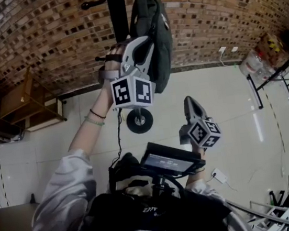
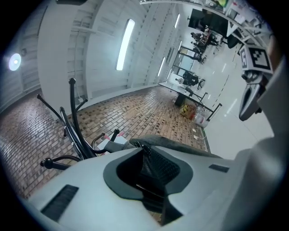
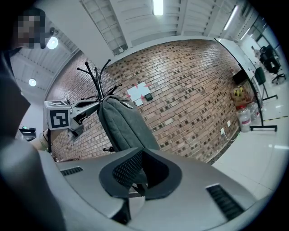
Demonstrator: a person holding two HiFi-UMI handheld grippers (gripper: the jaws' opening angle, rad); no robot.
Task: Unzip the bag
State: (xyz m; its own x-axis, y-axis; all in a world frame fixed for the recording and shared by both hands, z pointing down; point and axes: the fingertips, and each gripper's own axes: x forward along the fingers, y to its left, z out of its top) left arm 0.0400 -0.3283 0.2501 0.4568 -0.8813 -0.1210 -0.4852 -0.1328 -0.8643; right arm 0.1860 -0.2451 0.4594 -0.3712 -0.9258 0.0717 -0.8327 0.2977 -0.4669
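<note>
Bag (image 1: 158, 36) hangs on the coat rack (image 1: 117, 10) by the brick wall. My left gripper (image 1: 145, 37) is up against its side, I judge to steady it. My right gripper (image 1: 189, 101) waits low, well apart, over open floor. Left gripper view: jaws clenched, seemingly pinching fabric beside the zipper pull (image 2: 144, 148). Right gripper view: jaws together, empty, with a clear approach.

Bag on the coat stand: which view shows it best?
Right gripper view: the grey bag shows nearly whole. Head view has the left gripper covering part of it; left gripper view shows only its top edge at the claw.
</note>
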